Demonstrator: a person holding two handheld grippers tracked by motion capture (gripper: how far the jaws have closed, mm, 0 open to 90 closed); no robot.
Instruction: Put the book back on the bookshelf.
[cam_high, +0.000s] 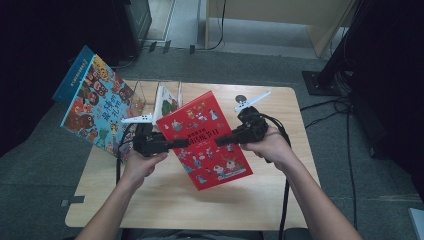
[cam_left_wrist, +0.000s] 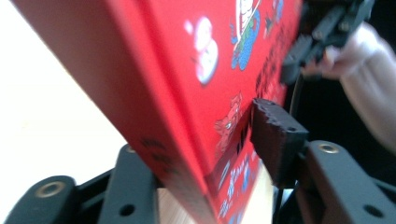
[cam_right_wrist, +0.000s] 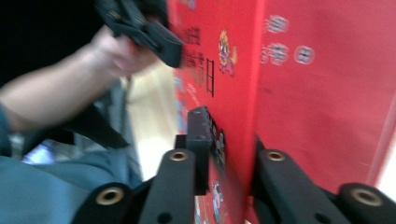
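**Wooden table, one rack at the back**

A light wooden table (cam_high: 165, 200) with rounded corners stands on grey floor (cam_high: 30, 165). At its far edge, left of centre, sits a clear rack (cam_high: 150, 92) with a book (cam_high: 165, 102) upright inside. A small round dark object (cam_high: 241, 98) lies far right.

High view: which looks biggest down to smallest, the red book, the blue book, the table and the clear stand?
1. Table.
2 and 3. Red book and blue book: they look alike in size, and both are lifted and tilted, so no ranking.
4. Clear stand, partly hidden by the books.
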